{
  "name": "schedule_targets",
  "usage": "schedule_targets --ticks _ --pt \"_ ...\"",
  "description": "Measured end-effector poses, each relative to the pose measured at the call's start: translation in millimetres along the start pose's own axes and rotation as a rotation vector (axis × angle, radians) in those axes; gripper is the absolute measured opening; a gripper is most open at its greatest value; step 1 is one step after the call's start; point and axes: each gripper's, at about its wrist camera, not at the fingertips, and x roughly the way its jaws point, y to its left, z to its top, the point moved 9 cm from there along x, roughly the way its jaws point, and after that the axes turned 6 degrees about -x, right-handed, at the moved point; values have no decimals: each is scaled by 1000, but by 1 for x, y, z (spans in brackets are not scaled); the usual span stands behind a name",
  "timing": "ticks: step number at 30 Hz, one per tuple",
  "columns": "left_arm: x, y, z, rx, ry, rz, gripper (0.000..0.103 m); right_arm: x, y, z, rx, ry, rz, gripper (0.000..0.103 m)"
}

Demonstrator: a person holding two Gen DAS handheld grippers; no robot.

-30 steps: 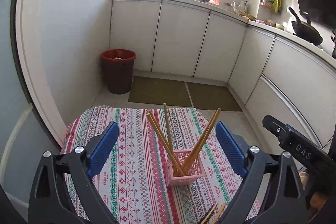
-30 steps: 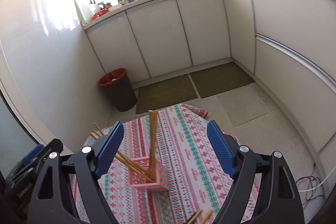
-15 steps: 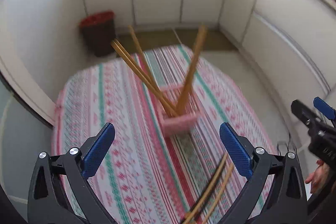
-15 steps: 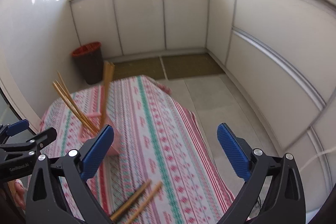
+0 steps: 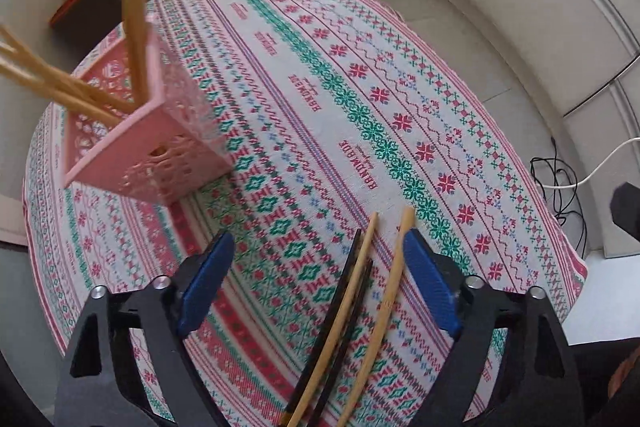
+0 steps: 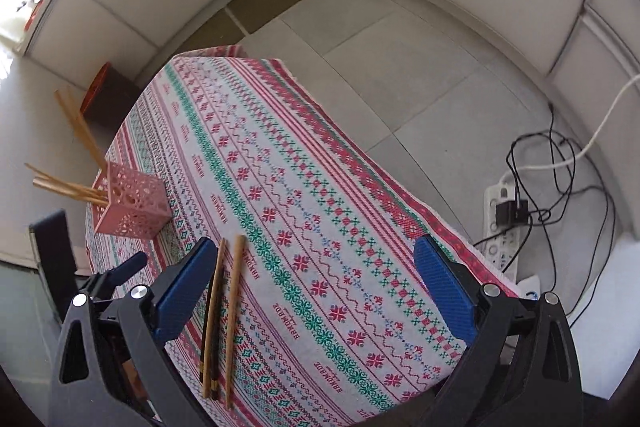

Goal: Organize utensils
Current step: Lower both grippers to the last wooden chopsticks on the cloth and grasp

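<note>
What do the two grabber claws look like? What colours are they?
Both look alike. The left gripper and right gripper each have a black plastic frame with triangular cut-outs, round silver bolts, and two flat blue finger pads with a bumpy, textured surface.

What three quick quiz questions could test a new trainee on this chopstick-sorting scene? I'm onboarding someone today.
1. True or false: the left gripper is shut on a chopstick.
2. Where do the loose chopsticks lie: A) in the pink holder, B) on the patterned tablecloth, C) on the floor?
3. Fill in: the chopsticks standing in the holder are ____ coloured.

Key: 1 false, both it and the right gripper are open; 2 B; 3 light wood.
</note>
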Motion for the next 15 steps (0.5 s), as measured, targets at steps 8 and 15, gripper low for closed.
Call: schedule_targets --ticks 8,15 --pt "20 5 -3 5 61 6 51 13 7 -10 32 95 72 96" --pt "26 -5 7 41 33 -15 36 16 5 -12 37 103 60 96"
